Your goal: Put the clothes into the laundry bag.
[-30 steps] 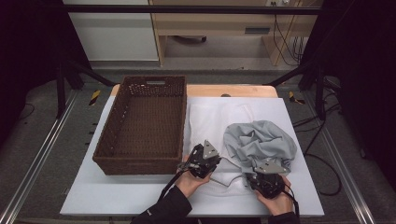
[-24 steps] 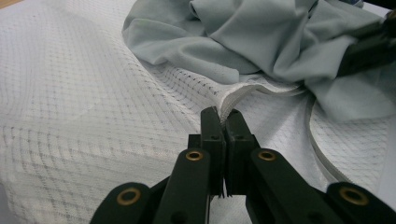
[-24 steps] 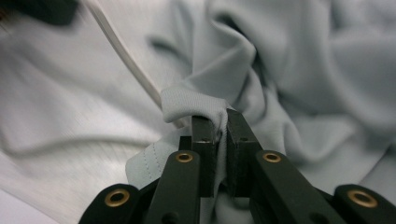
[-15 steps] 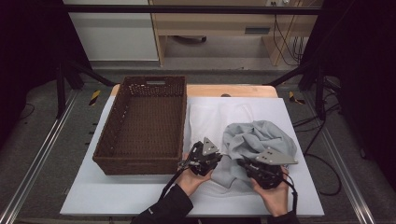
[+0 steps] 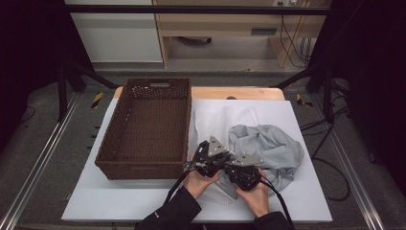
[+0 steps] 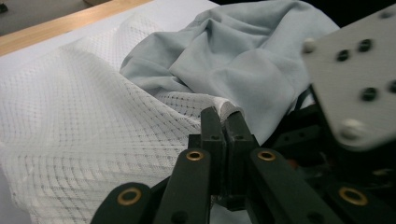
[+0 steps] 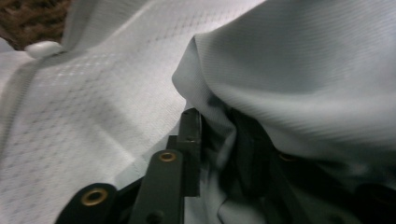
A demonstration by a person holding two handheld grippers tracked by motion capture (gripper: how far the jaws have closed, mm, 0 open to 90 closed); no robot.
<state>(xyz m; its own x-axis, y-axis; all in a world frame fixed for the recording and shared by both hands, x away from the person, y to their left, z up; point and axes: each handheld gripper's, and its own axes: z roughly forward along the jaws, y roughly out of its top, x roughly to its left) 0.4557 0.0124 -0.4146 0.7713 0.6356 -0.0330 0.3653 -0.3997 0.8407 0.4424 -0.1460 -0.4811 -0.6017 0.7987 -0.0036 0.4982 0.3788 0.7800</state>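
Now the right gripper (image 5: 235, 168) has slid in beside the left gripper (image 5: 207, 160) (clamped on the white mesh bag (image 6: 93, 140)), its jaws closing on the grey garment (image 7: 299, 70), likely for bagging.

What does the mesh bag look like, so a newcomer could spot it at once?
On the white table, look just right of the brown basket. The mesh bag lies flat there, its near edge pinched by the left gripper. It is white see-through netting with a grid weave, unlike the smooth grey cloth bunched on it.
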